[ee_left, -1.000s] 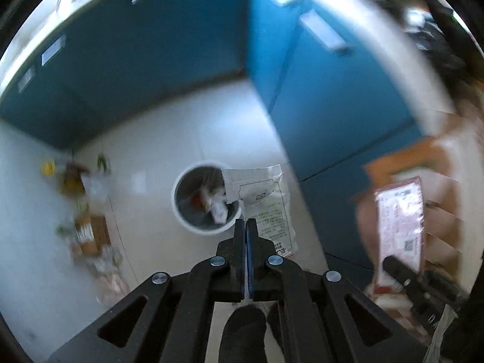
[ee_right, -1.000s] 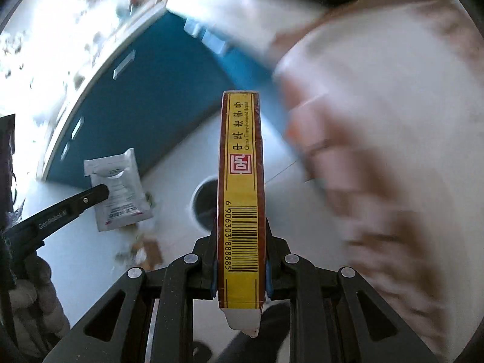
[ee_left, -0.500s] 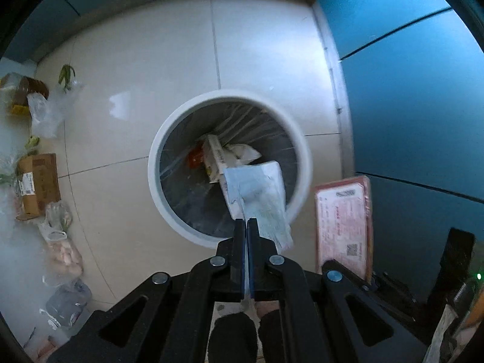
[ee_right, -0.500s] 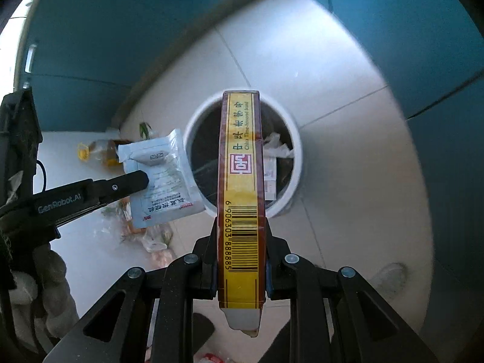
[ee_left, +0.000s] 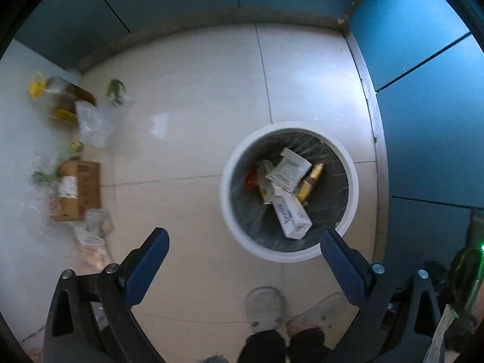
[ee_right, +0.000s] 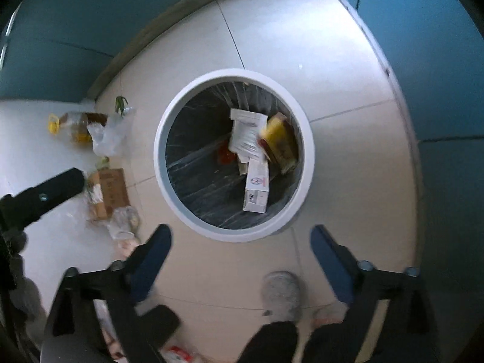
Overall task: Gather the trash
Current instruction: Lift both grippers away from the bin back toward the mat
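Observation:
A round white trash bin [ee_left: 225,181] with a dark liner stands on the tiled floor; it also shows in the right wrist view [ee_right: 158,151]. Inside lie a white packet [ee_left: 289,169], a yellow and brown box [ee_right: 279,142], a long white box [ee_right: 257,186] and something red. My left gripper [ee_left: 243,242] is open and empty above the bin's near rim. My right gripper [ee_right: 240,237] is open and empty above the bin's near rim. The left gripper's finger [ee_right: 48,192] shows at the left of the right wrist view.
Loose trash lies on the floor left of the bin: a cardboard box [ee_left: 77,193], clear plastic bags [ee_left: 92,121], a bottle with a yellow cap [ee_right: 71,124] and green scraps. Blue cabinets [ee_left: 423,106] stand behind and to the right. The person's shoes [ee_left: 264,305] are below.
Both grippers have opened. The white packet left my left gripper and the yellow box left my right gripper; both now lie in the bin. The left view shifted so the bin sits further right.

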Motion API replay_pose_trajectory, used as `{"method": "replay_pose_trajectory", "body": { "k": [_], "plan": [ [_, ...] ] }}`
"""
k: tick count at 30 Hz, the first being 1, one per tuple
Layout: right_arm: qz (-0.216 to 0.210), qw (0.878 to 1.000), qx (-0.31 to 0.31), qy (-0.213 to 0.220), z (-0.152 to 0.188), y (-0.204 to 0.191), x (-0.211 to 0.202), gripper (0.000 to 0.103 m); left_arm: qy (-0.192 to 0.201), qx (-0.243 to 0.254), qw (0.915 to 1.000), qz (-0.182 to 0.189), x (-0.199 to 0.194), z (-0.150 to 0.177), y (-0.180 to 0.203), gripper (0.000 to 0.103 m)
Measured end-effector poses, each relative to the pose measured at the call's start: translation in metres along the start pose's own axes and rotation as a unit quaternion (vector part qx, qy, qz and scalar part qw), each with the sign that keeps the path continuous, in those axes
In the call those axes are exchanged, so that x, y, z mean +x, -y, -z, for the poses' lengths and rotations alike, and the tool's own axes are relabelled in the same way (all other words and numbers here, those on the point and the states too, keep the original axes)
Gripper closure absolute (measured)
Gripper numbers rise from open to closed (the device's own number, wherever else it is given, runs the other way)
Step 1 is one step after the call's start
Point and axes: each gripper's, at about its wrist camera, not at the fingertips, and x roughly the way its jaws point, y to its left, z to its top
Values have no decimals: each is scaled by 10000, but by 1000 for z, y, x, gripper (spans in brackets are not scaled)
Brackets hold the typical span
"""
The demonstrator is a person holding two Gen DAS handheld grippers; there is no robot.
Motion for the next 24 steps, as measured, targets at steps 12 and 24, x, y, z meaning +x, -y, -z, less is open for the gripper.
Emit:
{"method": "replay_pose_trajectory", "body": {
  "k": [12,24],
  "plan": [
    [963,9934,-283,558,42,-44,-151,0,545,58,9970,-542,-139,50,-10,1],
    [1015,9865,-376,1233,128,-88,-345,0,1088,360,9917,-587,-303,123,0,1]
  ]
}}
